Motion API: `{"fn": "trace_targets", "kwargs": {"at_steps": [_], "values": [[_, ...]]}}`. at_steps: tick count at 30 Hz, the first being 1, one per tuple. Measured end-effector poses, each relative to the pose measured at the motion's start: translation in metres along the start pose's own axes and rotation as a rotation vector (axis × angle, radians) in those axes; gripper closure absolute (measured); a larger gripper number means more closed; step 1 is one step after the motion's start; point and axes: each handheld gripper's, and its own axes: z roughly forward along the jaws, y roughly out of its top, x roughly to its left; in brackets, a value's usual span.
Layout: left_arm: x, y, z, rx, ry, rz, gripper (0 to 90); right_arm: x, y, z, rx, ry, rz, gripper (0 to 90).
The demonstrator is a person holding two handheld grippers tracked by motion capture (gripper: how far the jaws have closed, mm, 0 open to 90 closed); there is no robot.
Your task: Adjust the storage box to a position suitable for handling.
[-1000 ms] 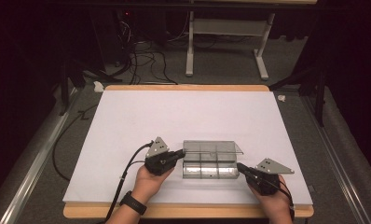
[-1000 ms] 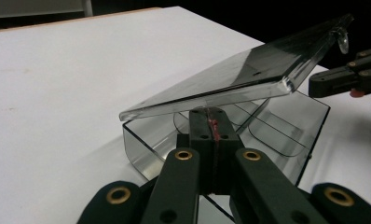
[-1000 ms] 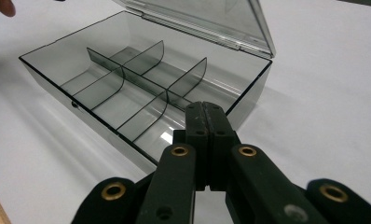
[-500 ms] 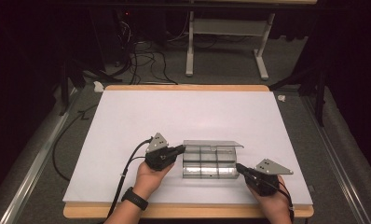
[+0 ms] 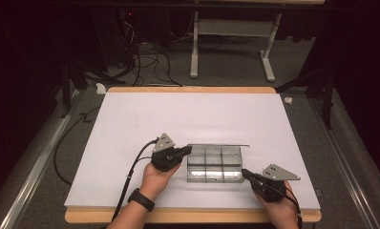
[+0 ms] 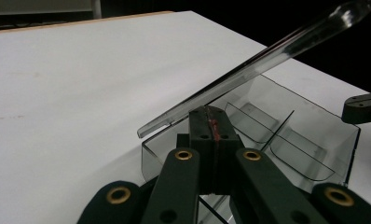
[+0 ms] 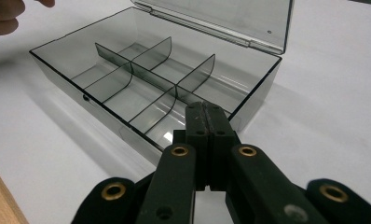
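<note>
A smoky clear compartment box (image 5: 212, 180) sits on the white table top near the front edge, with dividers inside and its compartments bare. Its lid (image 5: 219, 145) stands raised along the far side. My left gripper (image 5: 187, 150) is shut, its tips at the box's left end wall. In the left gripper view those tips (image 6: 210, 112) sit just under the tilted lid (image 6: 267, 56). My right gripper (image 5: 245, 172) is shut at the box's right front corner. In the right gripper view its tips (image 7: 206, 108) nearly touch the box wall (image 7: 253, 93) below the lid (image 7: 221, 18).
The white sheet (image 5: 188, 119) covers a wood-edged table (image 5: 193, 217), with open room behind and left of the box. Beyond the far edge are a dark floor, cables (image 5: 145, 62) and a white desk frame (image 5: 231, 47).
The lid has swung up and back from a low tilt over the box to nearly upright. The left gripper stayed at the left end and the right gripper barely moved.
</note>
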Motion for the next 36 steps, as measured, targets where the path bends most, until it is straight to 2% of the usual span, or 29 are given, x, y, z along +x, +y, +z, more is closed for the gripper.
{"fn": "trace_targets", "kwargs": {"at_steps": [5, 11, 20, 31, 36], "values": [[0.002, 0.003, 0.004, -0.008, 0.008, -0.004, 90.0, 0.001, 0.0, 0.0, 0.001, -0.001, 0.0, 90.0], [0.013, 0.005, 0.01, -0.022, 0.038, -0.022, 90.0, -0.001, -0.001, 0.0, 0.0, 0.002, 0.003, 90.0], [0.02, 0.005, 0.017, -0.031, 0.051, -0.04, 90.0, 0.0, -0.001, 0.0, -0.002, 0.005, 0.0, 90.0], [0.026, 0.003, 0.026, -0.018, 0.071, -0.028, 90.0, 0.001, -0.001, 0.0, -0.001, 0.004, 0.001, 90.0], [0.03, -0.003, 0.015, -0.001, 0.092, -0.008, 90.0, 0.0, 0.0, 0.0, -0.001, 0.007, 0.002, 90.0]]}}
